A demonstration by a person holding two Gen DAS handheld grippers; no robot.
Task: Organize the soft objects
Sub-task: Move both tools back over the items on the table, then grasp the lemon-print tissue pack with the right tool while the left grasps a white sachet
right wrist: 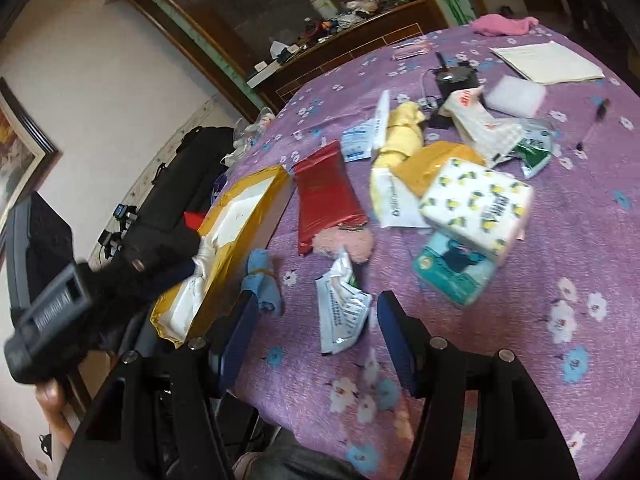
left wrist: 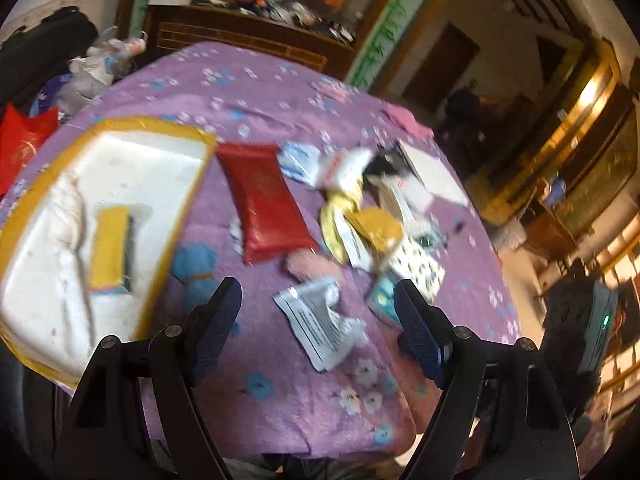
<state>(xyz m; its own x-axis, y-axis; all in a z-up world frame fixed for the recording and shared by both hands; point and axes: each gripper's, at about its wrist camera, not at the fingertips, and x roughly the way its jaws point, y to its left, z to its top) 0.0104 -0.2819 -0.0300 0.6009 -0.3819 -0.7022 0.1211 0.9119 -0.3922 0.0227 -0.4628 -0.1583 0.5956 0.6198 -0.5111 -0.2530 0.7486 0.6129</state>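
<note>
Both claws, left claw (left wrist: 318, 312) and right claw (right wrist: 314, 328), are spread and empty. Centre one over the crumpled packet (right wrist: 342, 312) at lower centre, pinch its middle, then carry it to the box (left wrist: 120, 148) at left.

You are in a lived-in home: ahead of your grippers a purple floral tablecloth (right wrist: 520, 240) covers the table, with a cluttered dark wooden cabinet (left wrist: 256, 28) beyond and a framed picture (right wrist: 16, 148) left.

Yellow sponge (left wrist: 110, 250) in foam box (left wrist: 160, 160), w/ packets nearby.
</note>
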